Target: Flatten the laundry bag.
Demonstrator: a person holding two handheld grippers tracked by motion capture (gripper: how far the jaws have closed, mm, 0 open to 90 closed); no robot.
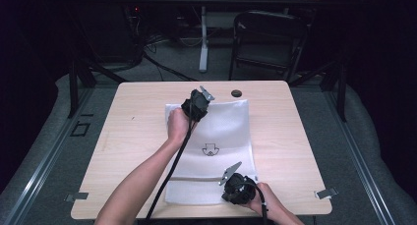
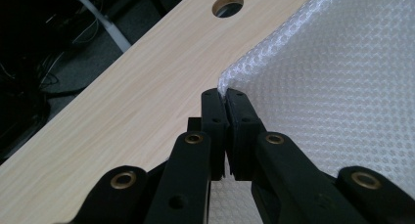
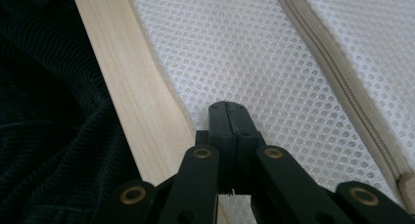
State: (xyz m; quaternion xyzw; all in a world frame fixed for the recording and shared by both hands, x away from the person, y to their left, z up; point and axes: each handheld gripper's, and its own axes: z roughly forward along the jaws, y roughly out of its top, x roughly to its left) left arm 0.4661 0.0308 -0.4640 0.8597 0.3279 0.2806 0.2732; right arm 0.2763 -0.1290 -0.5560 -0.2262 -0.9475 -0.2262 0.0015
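Both sets of fingers clamped on a white mesh bag, far corner and near edge.

Left gripper (image 2: 225, 98): fingers pressed together on the bag's far-left corner, fabric pinched between the tips and lifted off the desk there. Right gripper (image 3: 228, 108): fingers closed flat on the mesh at the bag's near edge, just inside the desk's front rim. In the high view the left gripper (image 1: 196, 105) sits at about 11 o'clock of the white mesh bag (image 1: 223, 136), the right gripper (image 1: 237, 185) at about 5 o'clock. Bag lies mid-desk, small dark printed mark near its centre; a beige zipper (image 3: 337, 72) runs along the mesh at 2 o'clock of the right fingers. Desk (image 1: 137, 131) pale wood, round cable hole (image 1: 236, 93) at 12 o'clock beyond the bag. Folding chair (image 1: 268, 38) on the floor behind.
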